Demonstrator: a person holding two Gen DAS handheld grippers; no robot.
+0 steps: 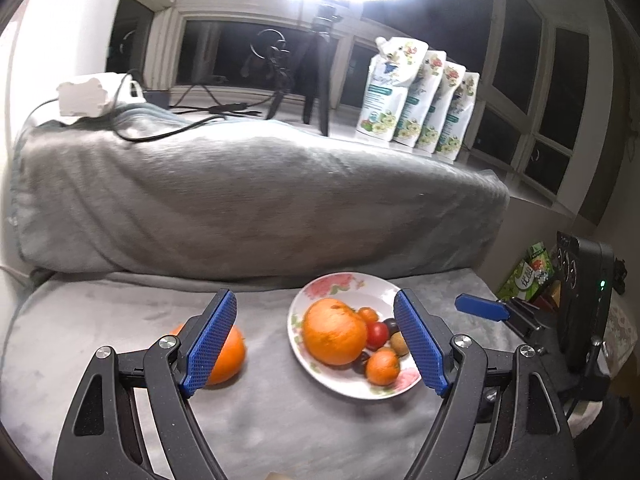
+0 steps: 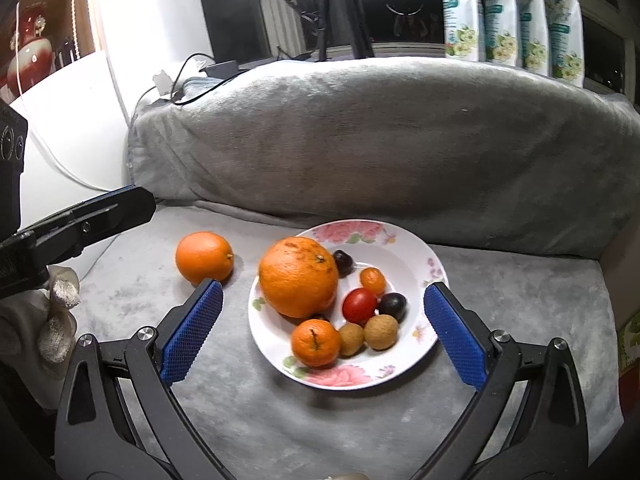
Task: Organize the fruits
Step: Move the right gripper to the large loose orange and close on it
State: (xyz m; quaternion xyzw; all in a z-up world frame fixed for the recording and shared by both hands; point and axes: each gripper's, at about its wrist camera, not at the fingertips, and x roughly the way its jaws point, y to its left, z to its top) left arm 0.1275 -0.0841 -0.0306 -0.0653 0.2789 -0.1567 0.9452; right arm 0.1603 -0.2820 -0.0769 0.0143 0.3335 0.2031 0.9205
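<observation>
A white floral plate sits on the grey blanket and holds a big orange, a small mandarin, a red tomato, dark plums and brown longans. A second orange lies loose on the blanket, left of the plate. In the left wrist view the plate is right of centre and the loose orange is partly behind the left finger. My left gripper is open and empty above the blanket. My right gripper is open and empty, its fingers spread either side of the plate.
A blanket-covered backrest rises behind the plate. Several refill pouches and a tripod stand on the sill behind it. Cables and a white box lie at the back left. A green box stands at the right.
</observation>
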